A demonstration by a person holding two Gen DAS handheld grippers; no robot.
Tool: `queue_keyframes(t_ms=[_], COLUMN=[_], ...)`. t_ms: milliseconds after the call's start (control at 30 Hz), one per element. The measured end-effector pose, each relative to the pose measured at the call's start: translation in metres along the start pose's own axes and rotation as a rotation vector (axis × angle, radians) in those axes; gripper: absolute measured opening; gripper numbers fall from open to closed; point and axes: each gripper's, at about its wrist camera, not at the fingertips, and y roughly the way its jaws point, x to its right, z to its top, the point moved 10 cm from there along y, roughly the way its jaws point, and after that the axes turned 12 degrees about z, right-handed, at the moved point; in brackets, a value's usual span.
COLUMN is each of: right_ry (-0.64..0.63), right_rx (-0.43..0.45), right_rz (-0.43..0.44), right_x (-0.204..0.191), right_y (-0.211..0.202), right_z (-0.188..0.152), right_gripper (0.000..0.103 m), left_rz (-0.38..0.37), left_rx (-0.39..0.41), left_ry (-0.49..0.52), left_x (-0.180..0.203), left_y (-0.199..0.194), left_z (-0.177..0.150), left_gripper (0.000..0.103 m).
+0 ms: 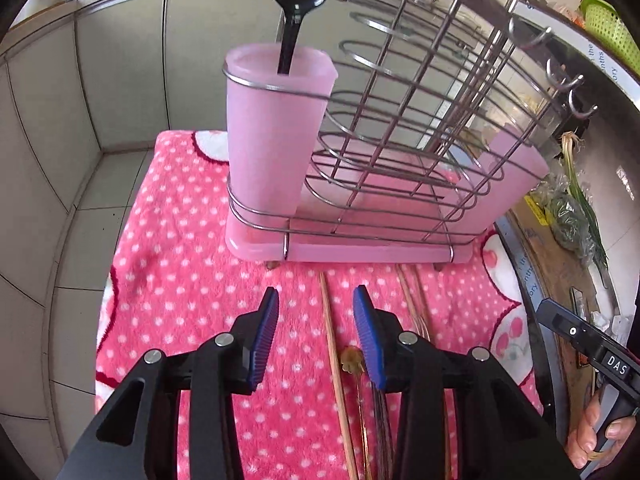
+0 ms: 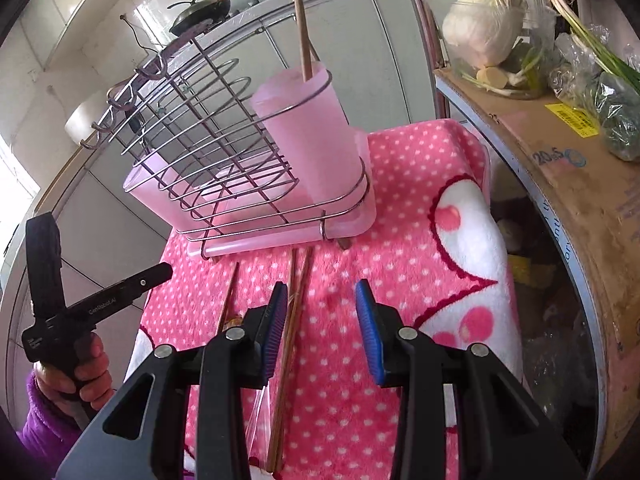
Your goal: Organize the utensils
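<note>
**Both hand-held grippers empty above chopsticks on the pink cloth**

Far left in the left wrist view: pale tiled wall, then the pink dotted cloth [image 1: 176, 248] spread underneath. On it, a wire utensil rack [image 1: 404, 128] on a pink tray, a pink cup [image 1: 272, 132] at its left end with a black spoon [image 1: 298, 4] standing upright inside. Nearer the camera, the left hand-held gripper [image 1: 316, 334] — jaws partly apart, nothing between the blue pads, hovering over the cloth. Just right of that gap, loose chopsticks [image 1: 334, 344] lying lengthwise on the cloth, ends near the tray's front edge.

In the right wrist view, at far left a hand [image 2: 86, 376] in a purple sleeve gripping the other tool's handle. Further right, the rack's second pink cup [image 2: 312, 136] with one brown chopstick [image 2: 301, 20] standing in it. Below, the right hand-held gripper [image 2: 322, 330] — jaws partly apart, empty; a pair of chopsticks [image 2: 294, 316] on the cloth beside the left pad. Far right: cardboard box [image 2: 560, 152], cabbage [image 2: 486, 20] and greens on top.
</note>
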Motion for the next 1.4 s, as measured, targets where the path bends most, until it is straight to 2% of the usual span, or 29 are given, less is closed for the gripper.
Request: queue_keyframes(t_ms=[133,267,433,633,700,767,867,933,1067,1267,1400], right_ry=[0.013,0.03,0.042,0.046,0.043,0.035,0.044,0.034,0.031,0.041,0.009], right_rx=[-0.004,-0.012,-0.03,-0.063,-0.073,-0.087,-0.129,-0.158,-0.203,-0.248,-0.259], right_rz=[-0.005,0.002,0.002,-0.008,-0.014,-0.014,0.011,0.015,-0.024,-0.097,-0.126], right_x=[0.007,0.012,0.016,0.017,0.016,0.012,0.005,0.0,-0.001,0.008,0.007], right_y=[0.001,0.004,0.013,0.029,0.037,0.046,0.065,0.077,0.103,0.124,0.133], right_z=[-0.002,-0.005,-0.009,-0.012,-0.013,-0.014,-0.015,-0.015,-0.014,-0.014,-0.019], right_gripper=[0.036,0.036,0.036,0.036,0.036,0.036,0.034,0.028,0.025,0.025,0.014], left_rz=[0.026,0.062,0.103,0.132,0.124,0.121,0.105,0.076,0.035,-0.033,-0.048], left_rx=[-0.088,-0.145,-0.203,-0.169,-0.144,-0.126,-0.118,-0.128,-0.14,-0.152,-0.171], left_ry=[0.019,0.056,0.063,0.103,0.135,0.157,0.142,0.109,0.065,0.014,0.004], left_x=[0.006,0.014,0.015,0.023,0.029,0.036,0.028,0.017,-0.005,-0.018,-0.017], left_y=[0.026,0.048,0.074,0.084,0.08,0.071,0.063,0.056,0.051,0.039,0.042], left_z=[-0.008,-0.013,-0.017,-0.02,-0.023,-0.027,-0.028,-0.029,-0.024,-0.011,-0.006], left_gripper=[0.034,0.027,0.023,0.022,0.008,0.0,0.0,0.0,0.0,0.002,0.009])
